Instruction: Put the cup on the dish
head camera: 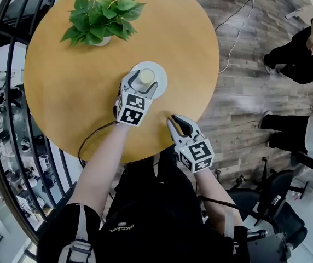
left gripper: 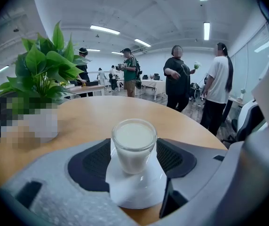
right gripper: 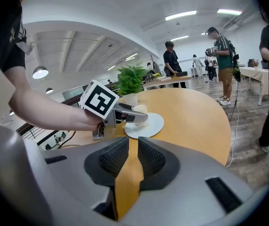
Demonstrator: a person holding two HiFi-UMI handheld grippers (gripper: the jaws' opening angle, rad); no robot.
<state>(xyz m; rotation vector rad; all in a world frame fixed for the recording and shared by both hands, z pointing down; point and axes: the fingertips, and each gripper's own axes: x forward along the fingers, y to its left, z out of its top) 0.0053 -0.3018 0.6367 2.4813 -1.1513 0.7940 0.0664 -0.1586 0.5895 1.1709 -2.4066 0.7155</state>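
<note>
In the middle of the frame the left gripper (head camera: 144,86) clamps the clear glass cup of milky liquid (head camera: 146,76), which stands upright on the round white dish (head camera: 161,76). At lower right the right gripper (head camera: 176,123), its jaws nearly together and empty, is over the edge of the round wooden table (head camera: 63,81).

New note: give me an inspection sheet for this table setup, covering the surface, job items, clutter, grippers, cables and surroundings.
Surface: round wooden table, bare apart from the items listed.
Job's things: cup of pale liquid stands upright on the white dish.
Clutter: potted plant at the far edge.
Grippers: left gripper jaws against the cup's sides; right gripper shut, empty, near the table's near edge.
Cables: black cable runs from the left gripper over the table edge; white cable on the floor.
Surroundings: railing, people standing, office chair.
</note>
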